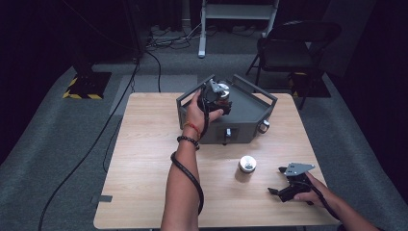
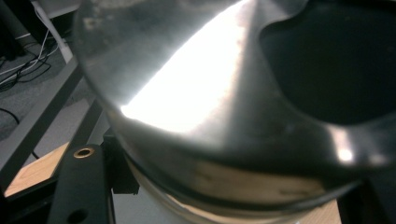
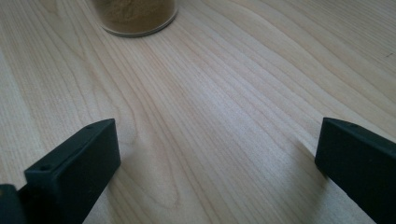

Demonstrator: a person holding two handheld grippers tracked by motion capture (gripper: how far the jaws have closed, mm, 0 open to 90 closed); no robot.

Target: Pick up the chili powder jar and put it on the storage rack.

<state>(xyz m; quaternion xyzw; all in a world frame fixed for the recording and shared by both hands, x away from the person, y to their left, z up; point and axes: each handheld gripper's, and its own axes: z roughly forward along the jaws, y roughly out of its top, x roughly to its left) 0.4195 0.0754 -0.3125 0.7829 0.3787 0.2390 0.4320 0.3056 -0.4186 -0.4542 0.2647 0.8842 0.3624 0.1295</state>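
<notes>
Jar of clear glass with shiny metal lid pinched in left gripper, arm stretched forward over grey metal rack. Right gripper rests low on pale wood-grain table, jaws spread wide, near second spice jar.

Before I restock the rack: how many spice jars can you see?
2. One jar with a silver lid stands on the table, in front of the grey rack. Another jar is clamped in the left gripper over the rack. Others may be hidden inside.
</notes>
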